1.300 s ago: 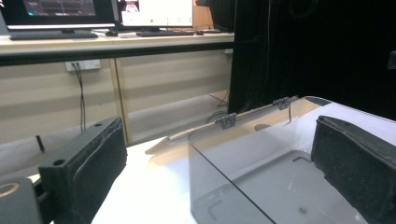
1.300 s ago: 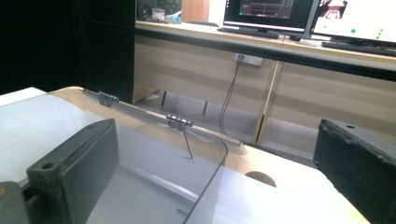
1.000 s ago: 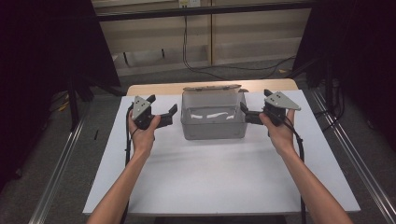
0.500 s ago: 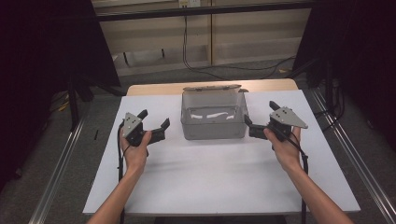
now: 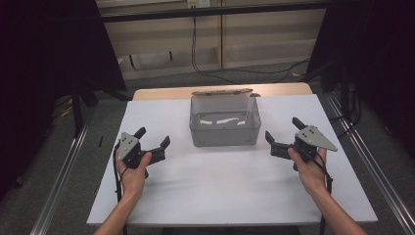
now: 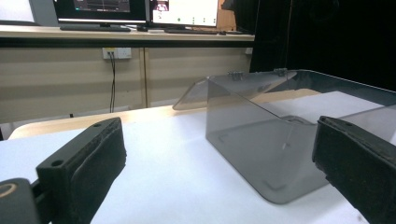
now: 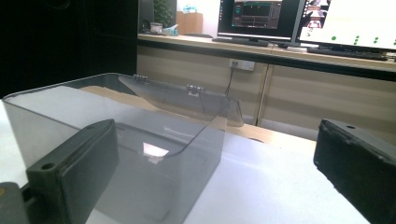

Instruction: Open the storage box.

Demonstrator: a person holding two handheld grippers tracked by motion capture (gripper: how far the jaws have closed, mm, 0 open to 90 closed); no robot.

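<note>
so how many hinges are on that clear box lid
2. Both sit along the back edge of the clear box, where the open lid joins it: one hinge toward the left in the right gripper view, the other hinge beside it.

1. We count one clear grey plastic box [image 5: 224,125] with a hinged lid [image 5: 222,92] open at its far edge, far centre of the table.
2. We count one white rectangular table [image 5: 220,186].
3. We count two black two-jaw handheld grippers: one near left [image 5: 152,147], one near right [image 5: 282,138].
4. We count two hands: left [image 5: 131,172], right [image 5: 309,169].
</note>
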